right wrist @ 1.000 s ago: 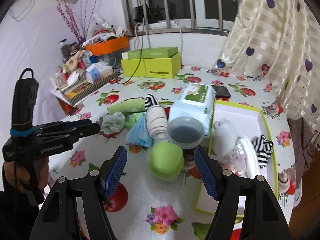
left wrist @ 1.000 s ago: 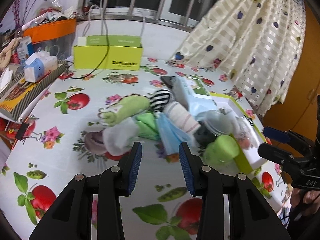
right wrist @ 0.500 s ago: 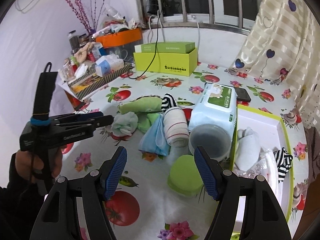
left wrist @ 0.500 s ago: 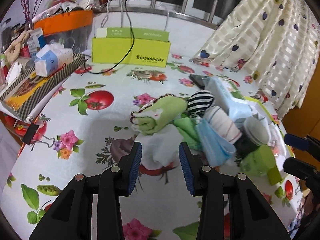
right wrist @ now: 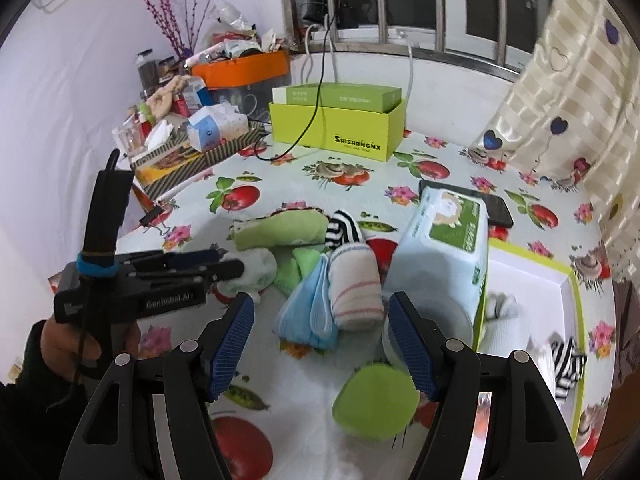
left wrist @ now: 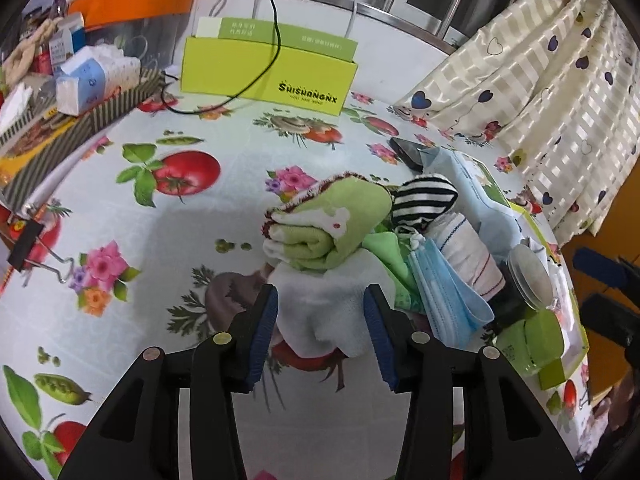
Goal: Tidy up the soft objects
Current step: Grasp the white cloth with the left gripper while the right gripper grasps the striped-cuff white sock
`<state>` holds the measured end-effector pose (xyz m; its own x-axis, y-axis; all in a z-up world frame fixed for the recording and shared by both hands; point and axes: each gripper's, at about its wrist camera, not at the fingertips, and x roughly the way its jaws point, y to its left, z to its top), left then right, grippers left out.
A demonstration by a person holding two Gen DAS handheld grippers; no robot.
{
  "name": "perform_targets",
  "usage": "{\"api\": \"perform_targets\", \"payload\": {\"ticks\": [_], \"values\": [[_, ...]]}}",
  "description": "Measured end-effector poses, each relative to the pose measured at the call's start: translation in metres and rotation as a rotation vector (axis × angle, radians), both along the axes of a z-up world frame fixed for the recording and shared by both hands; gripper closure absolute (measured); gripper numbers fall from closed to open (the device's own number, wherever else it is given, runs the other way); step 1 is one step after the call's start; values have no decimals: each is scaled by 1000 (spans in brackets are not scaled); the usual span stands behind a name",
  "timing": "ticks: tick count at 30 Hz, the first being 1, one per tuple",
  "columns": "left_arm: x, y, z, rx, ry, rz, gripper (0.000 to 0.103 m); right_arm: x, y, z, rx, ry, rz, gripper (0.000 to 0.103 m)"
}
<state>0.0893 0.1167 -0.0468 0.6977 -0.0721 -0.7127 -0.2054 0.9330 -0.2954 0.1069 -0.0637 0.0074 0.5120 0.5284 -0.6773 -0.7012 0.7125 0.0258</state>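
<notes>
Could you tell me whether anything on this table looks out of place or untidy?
Yes: the soft things lie in a loose heap, a white cloth, a green towel, a striped sock and a face mask, while the tray beside them is only partly filled.

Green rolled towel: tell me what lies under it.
The green rolled towel rests partly on a white cloth and a green cloth. How far they run beneath it, or whether anything else is there, is covered.
</notes>
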Motion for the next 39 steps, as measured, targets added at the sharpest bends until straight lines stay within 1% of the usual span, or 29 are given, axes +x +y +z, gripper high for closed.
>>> {"api": "perform_targets", "payload": {"ticks": [8, 12, 17, 20, 22, 23, 24, 25, 28, 33, 35, 37, 39], "values": [[4, -4, -8, -23, 4, -12, 57, 48, 35, -1, -109, 12, 30, 34], [4, -6, -11, -20, 4, -18, 57, 76, 51, -9, -155, 51, 39, 41], [5, -8, -13, -10, -1, -30, 57, 99, 71, -23, -202, 100, 72, 53], [5, -8, -13, -10, -4, -34, 57, 109, 83, -32, -223, 121, 79, 64], [5, -8, -14, -7, -5, -38, 59, 113, 87, -36, -230, 131, 81, 79], [5, -8, -14, -8, -5, -41, 60, 115, 88, -38, -232, 132, 78, 83], [5, -9, -14, -7, -5, -45, 62, 115, 89, -39, -231, 136, 75, 90], [5, -9, -13, -5, -5, -47, 64, 116, 88, -39, -226, 138, 74, 92], [3, -12, -12, -2, -10, -56, 73, 113, 83, -35, -200, 132, 70, 94], [-4, -13, -6, -7, -17, -49, 81, 102, 70, -19, -141, 103, 65, 94], [-9, -15, -2, 2, -26, -45, 83, 95, 63, -11, -112, 89, 65, 94], [-16, -17, 5, 9, -39, -44, 89, 86, 55, -3, -78, 78, 66, 94], [-22, -19, 12, 19, -53, -40, 89, 76, 49, 4, -47, 70, 71, 94]]}}
